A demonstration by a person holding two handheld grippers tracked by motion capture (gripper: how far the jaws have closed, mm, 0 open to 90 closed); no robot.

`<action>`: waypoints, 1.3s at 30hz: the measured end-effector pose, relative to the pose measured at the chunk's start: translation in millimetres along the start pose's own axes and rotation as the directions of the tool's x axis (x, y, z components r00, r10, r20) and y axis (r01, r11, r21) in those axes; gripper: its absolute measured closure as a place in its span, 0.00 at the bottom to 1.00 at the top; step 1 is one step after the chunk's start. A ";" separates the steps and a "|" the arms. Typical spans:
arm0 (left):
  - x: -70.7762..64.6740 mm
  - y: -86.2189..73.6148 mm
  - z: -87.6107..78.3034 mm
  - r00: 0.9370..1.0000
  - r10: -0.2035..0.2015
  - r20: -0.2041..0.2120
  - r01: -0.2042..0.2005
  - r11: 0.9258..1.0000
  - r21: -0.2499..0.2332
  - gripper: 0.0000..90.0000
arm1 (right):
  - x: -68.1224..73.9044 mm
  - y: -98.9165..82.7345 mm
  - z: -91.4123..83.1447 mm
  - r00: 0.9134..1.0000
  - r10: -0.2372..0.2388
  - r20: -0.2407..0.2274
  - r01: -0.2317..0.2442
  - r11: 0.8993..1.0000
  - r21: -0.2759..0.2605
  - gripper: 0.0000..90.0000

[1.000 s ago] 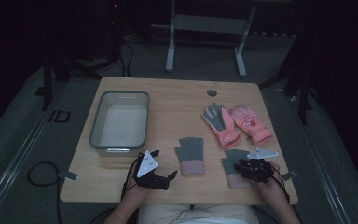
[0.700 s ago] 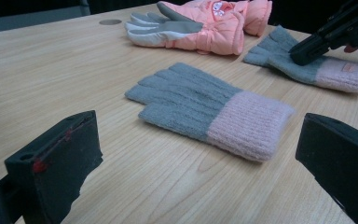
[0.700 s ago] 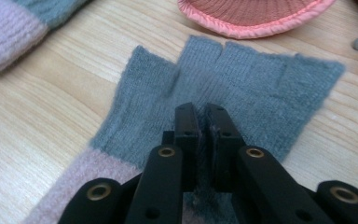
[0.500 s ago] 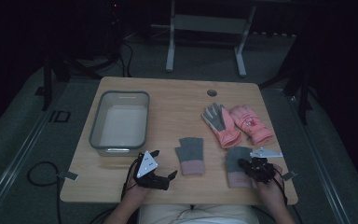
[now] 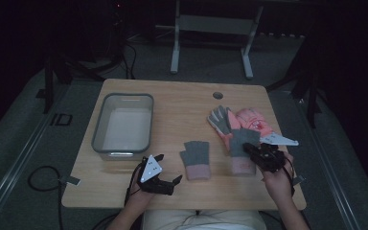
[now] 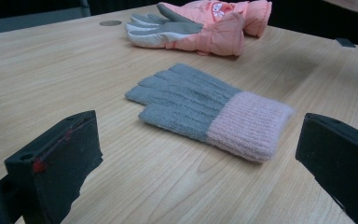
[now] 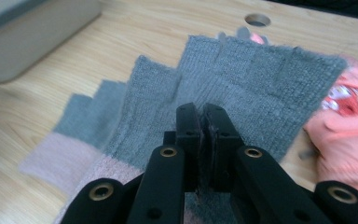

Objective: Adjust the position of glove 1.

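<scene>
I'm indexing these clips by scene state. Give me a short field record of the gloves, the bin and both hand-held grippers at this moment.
held item: grey knit glove with pink cuff, pinched in the right hand-held gripper, jaws shut on its fabric
second knit glove: flat on the table, near the front edge
left hand-held gripper: open, jaws apart, nothing between them
pink ski gloves: pair lying at the table's right
bin: grey tub at the left, nothing visible inside

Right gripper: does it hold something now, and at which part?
The right gripper is shut on a grey knit glove, pinching its palm area above the pink cuff. The left gripper is open and holds nothing.
</scene>
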State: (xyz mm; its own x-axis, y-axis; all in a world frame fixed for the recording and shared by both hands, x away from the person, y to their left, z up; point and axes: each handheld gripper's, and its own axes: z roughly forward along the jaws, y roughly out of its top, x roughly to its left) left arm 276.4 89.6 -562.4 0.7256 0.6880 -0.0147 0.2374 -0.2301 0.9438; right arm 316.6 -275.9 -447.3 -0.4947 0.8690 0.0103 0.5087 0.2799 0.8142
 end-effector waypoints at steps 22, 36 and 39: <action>0.3 -0.3 -0.6 1.000 -0.003 0.008 0.003 1.000 -0.008 0.00 | 79.6 24.6 58.8 0.991 -0.041 -0.124 0.046 0.998 0.040 0.95; 1.2 -0.4 -0.9 1.000 -0.004 0.018 0.004 1.000 -0.010 0.00 | 93.1 3.1 100.3 0.985 -0.027 -0.170 0.051 0.989 0.137 0.95; 1.0 -0.3 -0.6 1.000 -0.004 0.018 0.004 1.000 -0.006 0.00 | 93.5 -1.1 107.8 0.984 -0.023 -0.177 0.052 0.986 0.160 0.95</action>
State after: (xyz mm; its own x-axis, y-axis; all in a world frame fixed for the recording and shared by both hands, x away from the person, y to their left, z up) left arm 276.7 90.8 -562.5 0.7362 0.6764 -0.0244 0.2362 -0.2230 0.9458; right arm 345.8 -150.9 -509.9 -0.6233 0.7763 0.0946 0.5884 0.3858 0.7106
